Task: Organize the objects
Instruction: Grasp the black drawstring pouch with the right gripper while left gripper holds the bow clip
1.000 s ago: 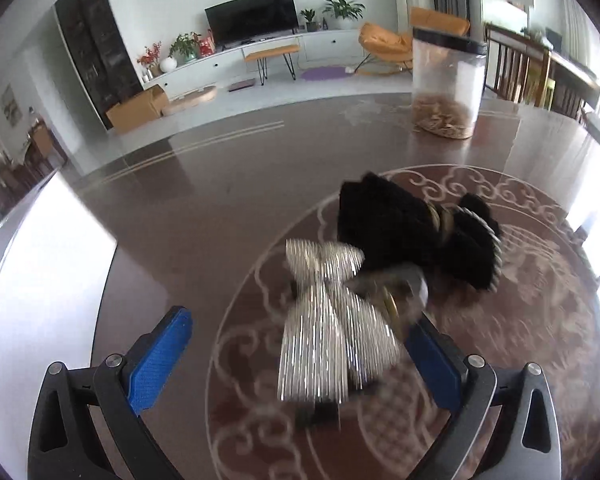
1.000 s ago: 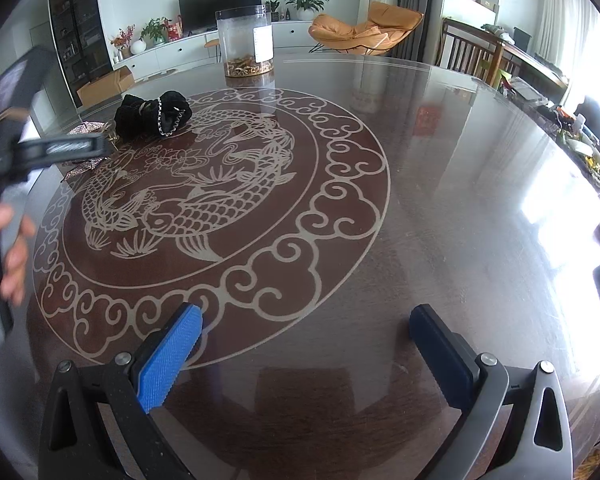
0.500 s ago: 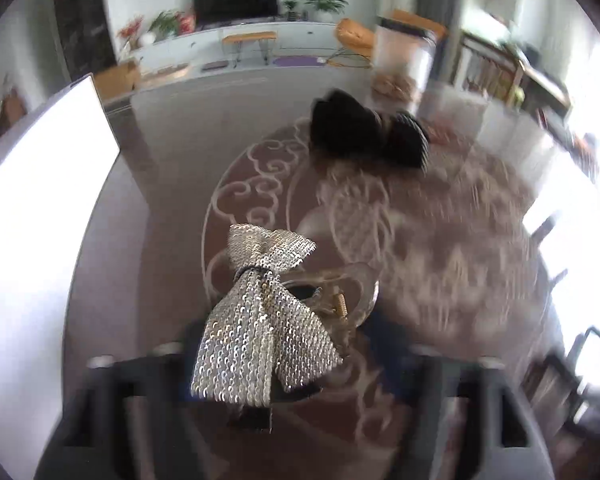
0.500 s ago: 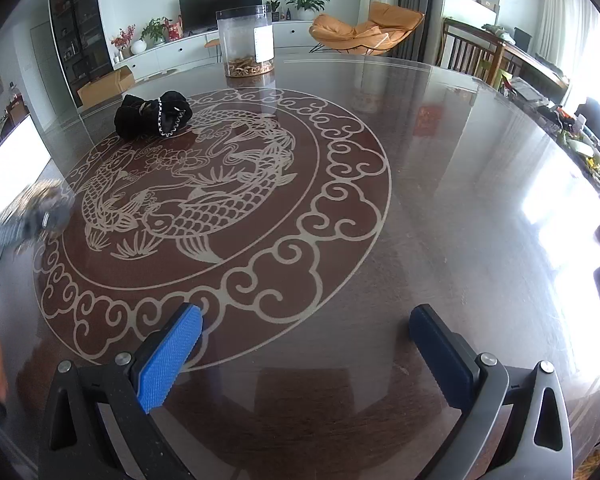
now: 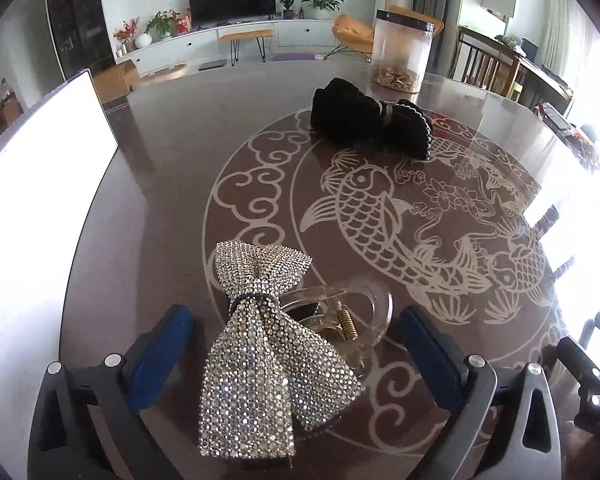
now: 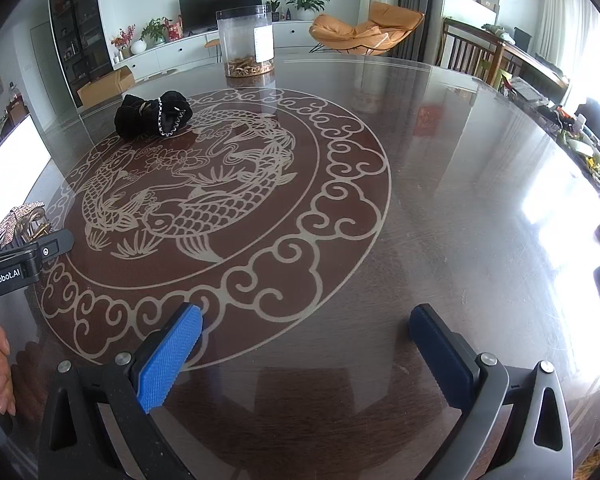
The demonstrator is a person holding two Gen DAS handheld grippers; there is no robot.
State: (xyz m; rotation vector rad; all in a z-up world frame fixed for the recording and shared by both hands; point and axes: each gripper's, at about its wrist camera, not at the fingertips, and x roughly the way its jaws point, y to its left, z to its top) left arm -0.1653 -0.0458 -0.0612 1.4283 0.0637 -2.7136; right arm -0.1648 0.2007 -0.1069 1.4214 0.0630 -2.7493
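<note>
Near the counter's [image 5: 172, 184] left edge: silver sequin bow clip [image 5: 260, 344] lies between left gripper [image 5: 292, 348] fingers, jaws just reopened wide, pads clear of it | handling: likely light, floppy bow, stiff brittle clear claw; grip the claw body | right gripper [image 6: 304, 354]: fingers wide, empty, over bare counter | black bow [image 5: 370, 122] near far edge beside jar [image 5: 400, 56]

Glossy table [image 5: 172, 184], rhinestone bow [image 5: 260, 360], clear-plastic clip [image 5: 364, 312]
</note>
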